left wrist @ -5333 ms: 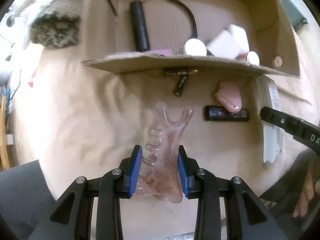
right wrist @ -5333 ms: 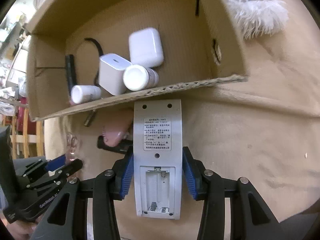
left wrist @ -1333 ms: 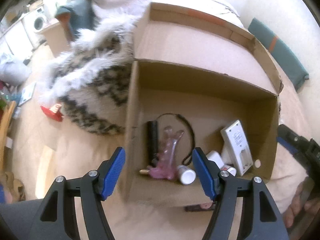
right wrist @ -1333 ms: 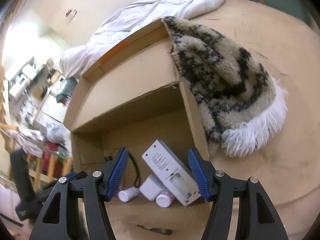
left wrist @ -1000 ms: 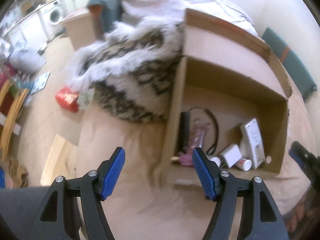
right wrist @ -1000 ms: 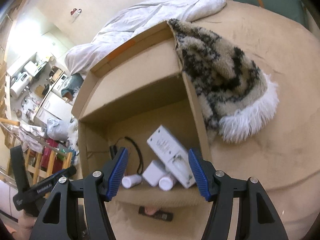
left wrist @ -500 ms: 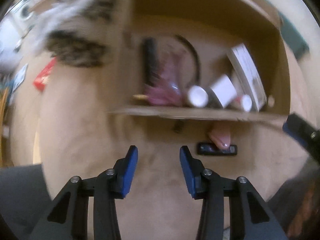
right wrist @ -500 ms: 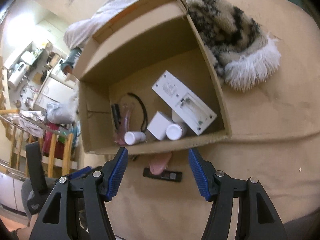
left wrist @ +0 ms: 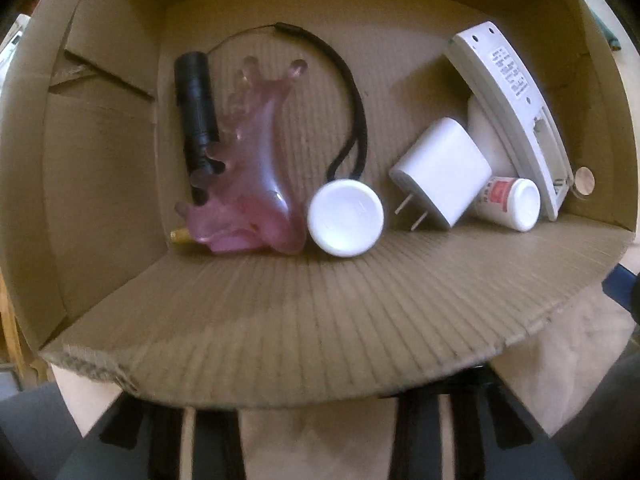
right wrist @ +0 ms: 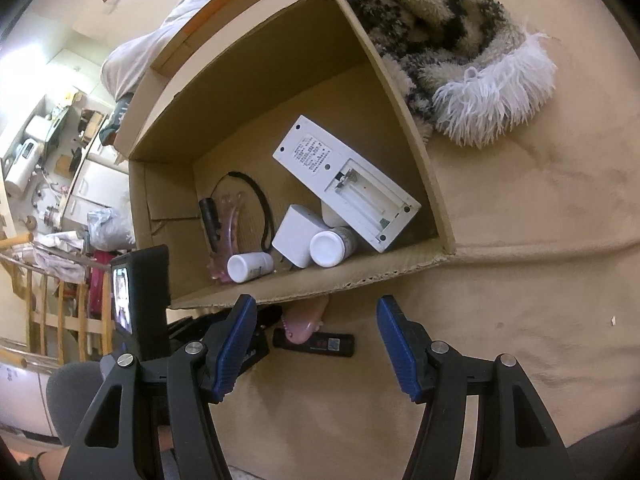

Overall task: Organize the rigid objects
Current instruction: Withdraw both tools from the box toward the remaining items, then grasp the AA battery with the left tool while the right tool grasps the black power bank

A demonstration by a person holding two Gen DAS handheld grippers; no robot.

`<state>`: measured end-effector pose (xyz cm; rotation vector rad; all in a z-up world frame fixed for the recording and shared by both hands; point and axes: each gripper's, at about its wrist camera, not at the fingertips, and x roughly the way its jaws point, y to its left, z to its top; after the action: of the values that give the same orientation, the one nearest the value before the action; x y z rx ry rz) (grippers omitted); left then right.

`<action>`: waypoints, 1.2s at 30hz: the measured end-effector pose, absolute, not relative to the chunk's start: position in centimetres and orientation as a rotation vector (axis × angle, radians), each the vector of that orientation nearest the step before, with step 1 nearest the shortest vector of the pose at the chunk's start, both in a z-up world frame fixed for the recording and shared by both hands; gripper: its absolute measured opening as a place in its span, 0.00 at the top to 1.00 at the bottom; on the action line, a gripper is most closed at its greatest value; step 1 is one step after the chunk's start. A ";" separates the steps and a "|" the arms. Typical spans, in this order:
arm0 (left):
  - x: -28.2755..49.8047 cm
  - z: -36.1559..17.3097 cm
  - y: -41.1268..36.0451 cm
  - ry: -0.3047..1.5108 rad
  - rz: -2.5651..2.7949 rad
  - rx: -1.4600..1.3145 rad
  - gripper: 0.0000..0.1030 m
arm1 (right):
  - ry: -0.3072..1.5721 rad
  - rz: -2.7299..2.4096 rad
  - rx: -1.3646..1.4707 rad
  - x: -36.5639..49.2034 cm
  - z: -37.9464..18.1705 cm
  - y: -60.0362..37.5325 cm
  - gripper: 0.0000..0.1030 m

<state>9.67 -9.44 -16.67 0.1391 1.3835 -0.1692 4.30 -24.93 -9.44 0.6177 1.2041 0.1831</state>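
Now | right tongs (right wrist: pixel 316 354) spread, empty | black stick (right wrist: pixel 320 344) between tips | left tongs closing, hidden

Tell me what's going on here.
A person with a gripper in each hand is packing small items into a cardboard box on a tan surface. The white remote, charger, two bottles and pink comb are inside. The right gripper is open above a black stick and pink clip outside. The left gripper's fingers are hidden, closing.

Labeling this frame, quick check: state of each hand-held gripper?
Left hand-held gripper: fingertips hidden under the box flap, jaws closing; any hold cannot be told.
Right hand-held gripper: open, empty, above the black stick.
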 end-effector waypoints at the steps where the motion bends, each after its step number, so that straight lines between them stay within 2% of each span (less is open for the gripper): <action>1: 9.8 -16.6 -9.4 1.381 -0.171 0.141 0.88 | 1.206 0.184 0.619 4.4 -9.5 -24.9 0.36; 3: 9.8 -16.5 -9.0 1.386 -0.194 0.117 0.91 | 1.212 0.186 0.618 4.5 -9.5 -24.7 0.36; 12: 7.8 -14.5 -5.3 1.445 -0.212 0.076 0.91 | 1.231 0.183 0.612 4.5 -9.9 -24.6 0.36; 20: 4.9 -8.5 0.3 1.359 -0.211 -0.032 0.91 | 1.284 0.190 0.624 4.3 -11.1 -23.9 0.36; 24: 4.0 -7.4 3.6 1.315 -0.139 -0.082 0.91 | 1.339 0.209 0.609 4.2 -12.3 -22.3 0.36; 29: 4.3 -7.3 3.7 1.314 -0.114 -0.124 0.91 | 1.415 0.179 0.518 4.1 -14.3 -18.9 0.36; 31: 4.3 -7.7 2.6 1.309 -0.124 -0.133 0.91 | 1.440 0.141 0.476 4.0 -15.3 -17.5 0.31; 33: 4.3 -7.8 2.1 1.304 -0.131 -0.136 0.91 | 1.441 0.107 0.445 4.1 -15.9 -16.5 0.11; 36: 4.7 -8.2 1.5 1.306 -0.138 -0.147 0.91 | 1.426 0.050 0.375 4.6 -16.1 -14.7 0.03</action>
<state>4.72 1.45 -8.21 -0.1470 1.3060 -0.1376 4.62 -14.68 -16.11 0.3753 1.4258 0.0504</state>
